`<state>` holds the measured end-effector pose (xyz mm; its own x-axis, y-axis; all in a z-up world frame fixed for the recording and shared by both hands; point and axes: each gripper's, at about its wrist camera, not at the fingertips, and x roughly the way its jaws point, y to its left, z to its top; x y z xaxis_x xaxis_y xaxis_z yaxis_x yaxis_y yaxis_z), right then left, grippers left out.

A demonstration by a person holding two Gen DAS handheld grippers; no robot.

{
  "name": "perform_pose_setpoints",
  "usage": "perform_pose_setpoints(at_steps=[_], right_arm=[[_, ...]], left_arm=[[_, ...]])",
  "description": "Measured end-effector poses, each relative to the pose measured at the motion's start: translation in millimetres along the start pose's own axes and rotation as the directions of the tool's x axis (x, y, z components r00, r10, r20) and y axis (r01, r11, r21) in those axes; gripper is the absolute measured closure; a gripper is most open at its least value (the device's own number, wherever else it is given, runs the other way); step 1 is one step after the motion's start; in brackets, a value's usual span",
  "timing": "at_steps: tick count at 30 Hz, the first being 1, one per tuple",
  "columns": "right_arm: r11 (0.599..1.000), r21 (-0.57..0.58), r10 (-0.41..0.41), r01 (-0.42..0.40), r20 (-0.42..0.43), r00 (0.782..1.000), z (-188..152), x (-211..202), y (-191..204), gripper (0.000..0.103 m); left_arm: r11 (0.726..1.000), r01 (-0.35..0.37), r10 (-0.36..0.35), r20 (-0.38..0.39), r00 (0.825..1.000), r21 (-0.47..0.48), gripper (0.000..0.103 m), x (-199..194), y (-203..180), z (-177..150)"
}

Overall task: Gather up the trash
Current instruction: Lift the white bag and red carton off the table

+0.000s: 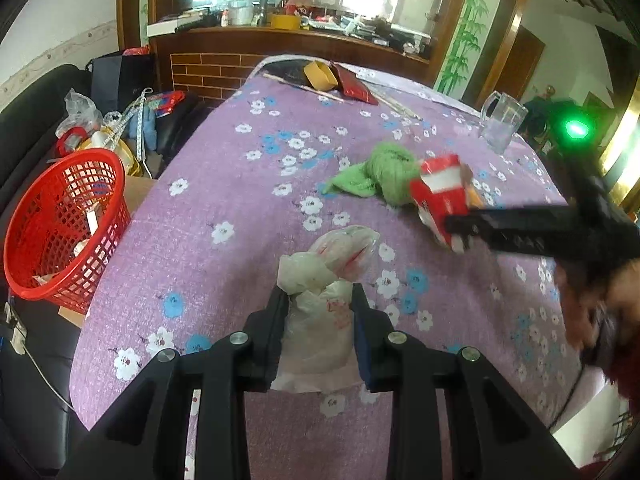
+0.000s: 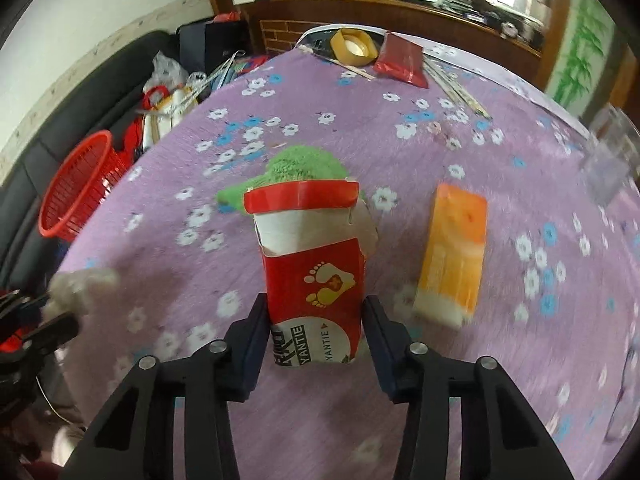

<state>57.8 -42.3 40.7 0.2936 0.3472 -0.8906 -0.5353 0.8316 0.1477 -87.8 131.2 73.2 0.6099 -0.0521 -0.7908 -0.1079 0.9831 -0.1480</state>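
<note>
A crumpled white plastic bag (image 1: 320, 264) with red print sits between the fingers of my left gripper (image 1: 319, 292), which is shut on it above the purple flowered tablecloth (image 1: 224, 152). My right gripper (image 2: 316, 300) is shut on a torn red and white carton (image 2: 316, 280) with a footprint logo, its flap standing open at the top. From the left wrist view that carton (image 1: 440, 196) hangs off the table in the right gripper (image 1: 460, 232), to the right of the bag. A red mesh basket (image 1: 64, 224) stands off the table's left edge with some scraps inside.
A green cloth (image 1: 384, 172) lies mid-table behind the carton. An orange packet (image 2: 452, 256) lies flat to the carton's right. A glass mug (image 1: 502, 120) stands at the right edge. A tape roll (image 2: 354, 46), a red pouch (image 2: 400, 60) and chopsticks lie at the far end. Clutter and a black sofa fill the left side.
</note>
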Motion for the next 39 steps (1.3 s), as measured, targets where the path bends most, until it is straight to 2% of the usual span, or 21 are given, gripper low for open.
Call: perform_pose_setpoints(at_steps=[9, 14, 18, 39], right_arm=[[0.977, 0.211, 0.024, -0.041, 0.081, 0.996, -53, -42, 29, 0.053], [0.981, 0.193, 0.013, -0.033, 0.1, 0.995, -69, -51, 51, 0.053], [0.977, 0.21, 0.001, -0.026, 0.117, 0.993, -71, -59, 52, 0.053], [0.98, 0.186, 0.047, -0.07, 0.126, 0.991, -61, -60, 75, 0.053]], left_arm=[[0.999, -0.025, 0.026, 0.047, 0.999, -0.023, 0.074, -5, -4, 5], [0.999, -0.037, 0.038, 0.065, 0.997, -0.017, 0.074, -10, -7, 5], [0.999, -0.045, 0.045, 0.072, 0.996, -0.003, 0.074, -16, -9, 2], [0.99, -0.138, 0.139, 0.11, 0.984, -0.013, 0.074, -35, 9, 1]])
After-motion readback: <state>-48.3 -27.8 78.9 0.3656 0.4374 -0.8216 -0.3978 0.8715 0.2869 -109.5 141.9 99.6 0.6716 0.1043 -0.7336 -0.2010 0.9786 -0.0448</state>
